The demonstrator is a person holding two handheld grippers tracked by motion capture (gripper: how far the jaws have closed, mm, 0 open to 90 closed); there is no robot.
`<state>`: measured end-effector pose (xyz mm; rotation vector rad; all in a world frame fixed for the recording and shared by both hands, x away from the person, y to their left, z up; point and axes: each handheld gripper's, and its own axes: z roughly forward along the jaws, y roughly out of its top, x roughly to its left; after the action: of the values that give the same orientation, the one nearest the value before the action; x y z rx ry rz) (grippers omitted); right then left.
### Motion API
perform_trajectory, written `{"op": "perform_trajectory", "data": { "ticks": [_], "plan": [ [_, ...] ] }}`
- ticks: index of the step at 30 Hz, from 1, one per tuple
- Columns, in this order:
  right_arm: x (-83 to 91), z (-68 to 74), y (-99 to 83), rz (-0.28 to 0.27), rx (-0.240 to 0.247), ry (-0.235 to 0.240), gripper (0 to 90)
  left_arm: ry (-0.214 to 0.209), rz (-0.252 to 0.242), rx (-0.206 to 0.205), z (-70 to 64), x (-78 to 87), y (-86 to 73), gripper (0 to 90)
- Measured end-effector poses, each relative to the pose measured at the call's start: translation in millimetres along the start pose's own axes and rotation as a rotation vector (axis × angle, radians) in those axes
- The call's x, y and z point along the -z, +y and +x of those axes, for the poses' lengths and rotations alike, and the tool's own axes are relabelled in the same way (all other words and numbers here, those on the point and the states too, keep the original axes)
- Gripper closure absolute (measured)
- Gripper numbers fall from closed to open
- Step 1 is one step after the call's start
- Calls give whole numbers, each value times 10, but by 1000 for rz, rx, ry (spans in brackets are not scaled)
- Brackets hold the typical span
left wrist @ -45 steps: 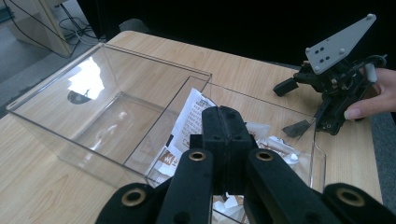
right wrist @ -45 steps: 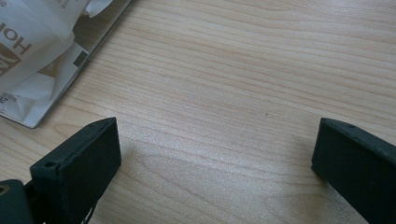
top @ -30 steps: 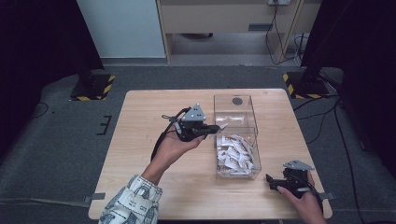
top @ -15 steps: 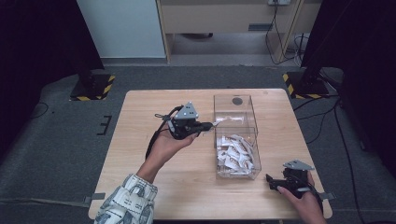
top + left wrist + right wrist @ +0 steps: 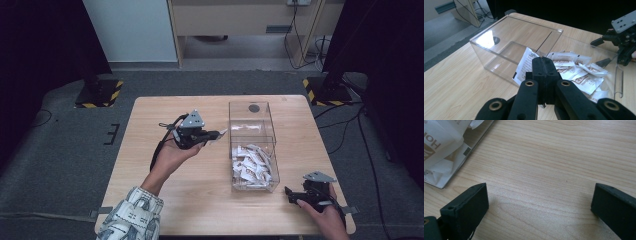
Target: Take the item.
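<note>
On the wooden table (image 5: 150, 165), toward its left half in the high view, the person's left hand (image 5: 172, 152) holds the left gripper (image 5: 216, 134) raised and aimed rightward at the clear plastic box (image 5: 252, 145). Its jaws are pressed together on one corner of a white paper packet (image 5: 525, 65), which sticks out past the jaw tips, just beside the box's near wall. In the left gripper view the packet stands tilted, its long axis running up and away from the jaws toward the box, with rows of small black print on its face too fine to read and a dark square mark near its lower edge. The box has its long axis running away from the person; a divider splits it, with the far compartment nearly bare and the near compartment holding a heap of white packets (image 5: 252, 165) with brown lettering, which is not legible here. In the right gripper view one packet beside the box wall shows large brown letters "HO". At the table's right near corner, the right gripper (image 5: 295, 196) rests low on the wood in the person's right hand (image 5: 327, 220), pointing left toward the box, its jaws spread wide with nothing between them.
</note>
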<state>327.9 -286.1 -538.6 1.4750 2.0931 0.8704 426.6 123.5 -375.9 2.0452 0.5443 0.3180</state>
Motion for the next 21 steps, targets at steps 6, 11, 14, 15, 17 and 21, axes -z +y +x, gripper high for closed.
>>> {"op": "perform_trajectory", "data": {
  "ticks": [6, 11, 14, 15, 17, 21],
  "plan": [
    [0, 0, 0, 0, 0, 0, 16, 19, 5, 3, 68, 37, -51, 897],
    [0, 0, 0, 0, 0, 0, 16, 28, 10, 3, 109, 49, -80, 898],
    [0, 0, 0, 0, 0, 0, 16, 30, 9, 11, 132, 55, -97, 898],
    [0, 0, 0, 0, 0, 0, 16, 31, 13, 9, 141, 56, -100, 897],
    [0, 0, 0, 0, 0, 0, 16, 33, 11, 9, 151, 60, -106, 897],
    [0, 0, 0, 0, 0, 0, 16, 39, 12, 15, 175, 67, -124, 897]
  ]
}}
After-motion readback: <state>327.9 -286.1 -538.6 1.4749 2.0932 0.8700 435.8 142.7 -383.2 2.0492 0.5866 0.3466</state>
